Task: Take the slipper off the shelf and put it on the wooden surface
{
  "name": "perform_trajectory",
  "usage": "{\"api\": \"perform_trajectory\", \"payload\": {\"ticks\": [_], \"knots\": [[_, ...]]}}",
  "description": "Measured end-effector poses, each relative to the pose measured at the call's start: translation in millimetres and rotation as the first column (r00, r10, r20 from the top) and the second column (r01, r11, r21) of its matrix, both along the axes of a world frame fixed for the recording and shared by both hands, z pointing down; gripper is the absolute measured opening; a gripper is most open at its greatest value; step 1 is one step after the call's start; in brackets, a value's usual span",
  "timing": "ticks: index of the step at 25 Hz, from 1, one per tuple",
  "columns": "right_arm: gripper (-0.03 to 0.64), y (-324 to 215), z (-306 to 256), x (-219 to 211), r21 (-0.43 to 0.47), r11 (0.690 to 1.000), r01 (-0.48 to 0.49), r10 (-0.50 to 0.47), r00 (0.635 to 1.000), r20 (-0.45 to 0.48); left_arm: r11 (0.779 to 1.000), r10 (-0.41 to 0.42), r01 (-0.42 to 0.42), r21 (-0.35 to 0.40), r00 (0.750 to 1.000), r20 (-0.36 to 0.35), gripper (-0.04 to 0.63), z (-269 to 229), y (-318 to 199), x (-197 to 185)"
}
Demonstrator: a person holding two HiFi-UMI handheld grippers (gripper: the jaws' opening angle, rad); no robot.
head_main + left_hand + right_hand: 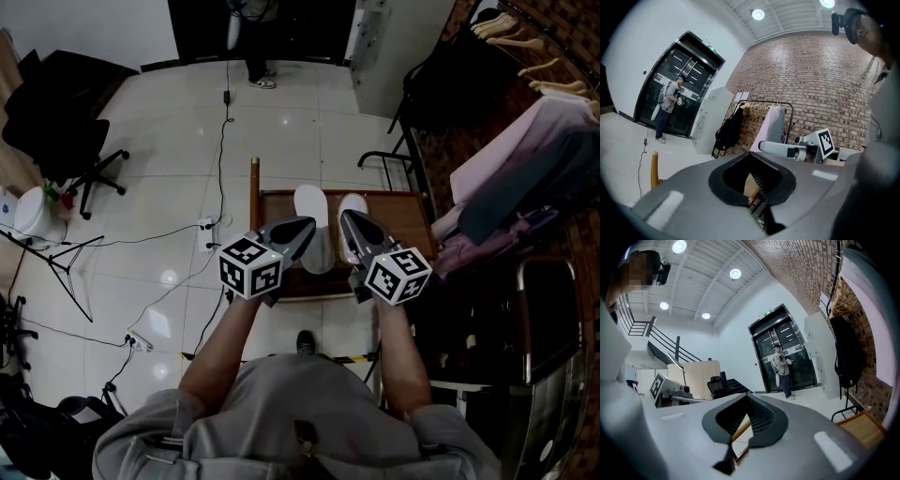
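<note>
left gripper point(306, 226): held level, jaws closed tip to tip with nothing between them, which its own view makes plain.
right gripper point(346, 217): also level, jaws together and empty.
slippers: two white ones lie side by side on the wooden surface point(405, 208). the left slipper point(310, 201) is just beyond the left gripper's tip and the right slipper point(355, 202) just beyond the right one's.
head view only: we see the slippers and the wood from above; neither gripper view shows a slipper.
gripper views only: the whole person point(782, 371) stands at the far glass door point(787, 348), while the head view cuts that figure off at the legs. the left gripper view also takes in the right gripper's marker cube point(826, 143) against the brick wall point(820, 79).
hidden: the near ends of both slippers lie under the grippers in the head view, so we cannot tell whether tip and slipper touch.
hard to make out: through the hollow between each pair of jaws we see a pale brown sliver, possibly the wood's edge.
far right: garments on a clothes rail point(525, 141), partly cut off by the frame.
</note>
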State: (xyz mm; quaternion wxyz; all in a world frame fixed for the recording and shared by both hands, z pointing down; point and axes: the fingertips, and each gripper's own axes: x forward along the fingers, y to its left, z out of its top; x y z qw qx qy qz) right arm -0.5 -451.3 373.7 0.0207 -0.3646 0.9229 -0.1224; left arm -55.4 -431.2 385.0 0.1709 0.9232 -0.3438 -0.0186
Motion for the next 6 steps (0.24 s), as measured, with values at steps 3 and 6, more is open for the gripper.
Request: {"api": "perform_trajectory", "payload": {"ticks": [3,6], "knots": [[-0.002,-0.3,0.0,-0.5,-0.001,1.000,0.000,0.000,1.000,0.003,1.000,0.002,-0.002,0.000,1.000,-0.002,-0.031,0.1,-0.6,-0.3],[-0.002,-1.5,-2.3,-0.9,0.003,1.000,-0.001,0.001,1.000,0.006,1.000,0.005,-0.005,0.003,1.000,-0.001,-0.031,-1.5,-2.0,-0.5]]}}
